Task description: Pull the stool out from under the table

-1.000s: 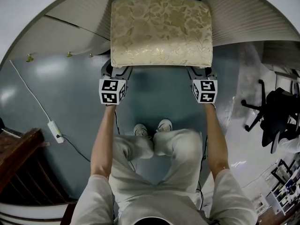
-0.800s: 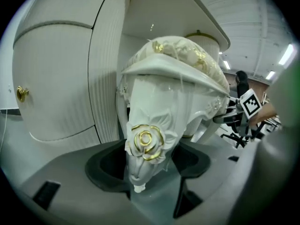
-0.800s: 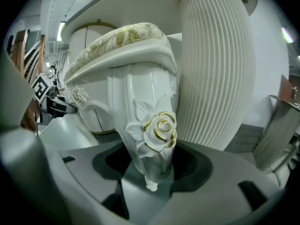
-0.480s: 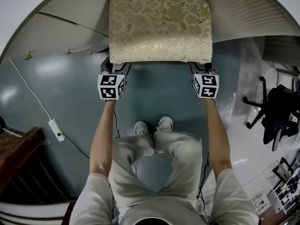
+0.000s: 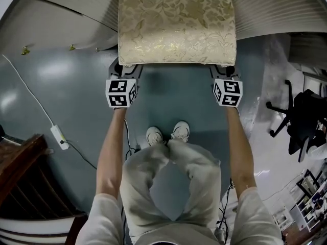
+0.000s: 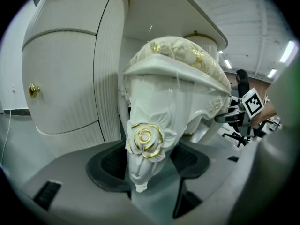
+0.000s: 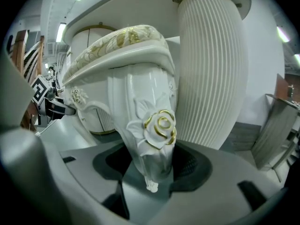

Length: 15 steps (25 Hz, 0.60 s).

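Note:
The stool has a gold floral cushion [image 5: 176,24] and white carved legs, and its far part lies under the white table [image 5: 66,14]. My left gripper [image 5: 124,70] is at the stool's front left leg. In the left gripper view that rose-carved leg [image 6: 146,139] stands between the dark pads of the left gripper [image 6: 147,163], which is shut on it. My right gripper [image 5: 225,71] is at the front right leg. Its jaws have just been closing, and in the right gripper view the right gripper [image 7: 154,165] pinches that leg [image 7: 157,130].
Fluted white table pedestals stand on both sides of the stool, one close to the right leg [image 7: 211,69]. A cable with an adapter [image 5: 56,137] lies on the grey floor at left. A black office chair [image 5: 301,121] is at right, dark wooden furniture [image 5: 20,172] at lower left. The person's shoes [image 5: 168,134] are just behind the grippers.
Both grippers stay at the stool's front legs. The whole head view has shifted slightly, so stool and grippers sit a little higher in it. The person's knees have drawn together.

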Available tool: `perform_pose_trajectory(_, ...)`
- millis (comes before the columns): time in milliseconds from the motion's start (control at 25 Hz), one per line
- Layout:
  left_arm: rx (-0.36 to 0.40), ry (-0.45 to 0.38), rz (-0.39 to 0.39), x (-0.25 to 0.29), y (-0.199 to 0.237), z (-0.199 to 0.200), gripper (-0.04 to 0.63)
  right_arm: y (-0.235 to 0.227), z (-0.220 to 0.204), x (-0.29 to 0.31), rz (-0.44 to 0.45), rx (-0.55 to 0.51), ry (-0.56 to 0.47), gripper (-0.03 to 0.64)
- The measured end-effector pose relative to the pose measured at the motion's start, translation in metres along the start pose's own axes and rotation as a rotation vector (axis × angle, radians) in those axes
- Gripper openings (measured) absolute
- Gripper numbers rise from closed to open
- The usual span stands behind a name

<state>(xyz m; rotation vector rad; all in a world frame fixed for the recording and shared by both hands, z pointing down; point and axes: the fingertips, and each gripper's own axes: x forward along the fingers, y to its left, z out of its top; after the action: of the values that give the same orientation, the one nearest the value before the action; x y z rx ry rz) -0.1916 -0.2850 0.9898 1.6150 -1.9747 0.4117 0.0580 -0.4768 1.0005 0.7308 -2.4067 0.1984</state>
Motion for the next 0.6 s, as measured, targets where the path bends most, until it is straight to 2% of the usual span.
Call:
perform_pose_trajectory(280,0.0,0.064,0.008,-0.011,-0.001,0.008,0.278,0.003,0.002,-0.005,0.024,0.028,0.043,0.239)
perform_pose_trajectory(480,0.011,0.095,-0.009,-0.022,-0.008,-0.026,0.276,0.018,-0.028,-0.021,0.012,0.018,0.059,0.241)
perform_pose_trajectory(600,0.012,0.123,-0.017,-0.011,-0.003,-0.012,0.276,0.012,-0.017,-0.012,0.013,0.027,0.085,0.239)
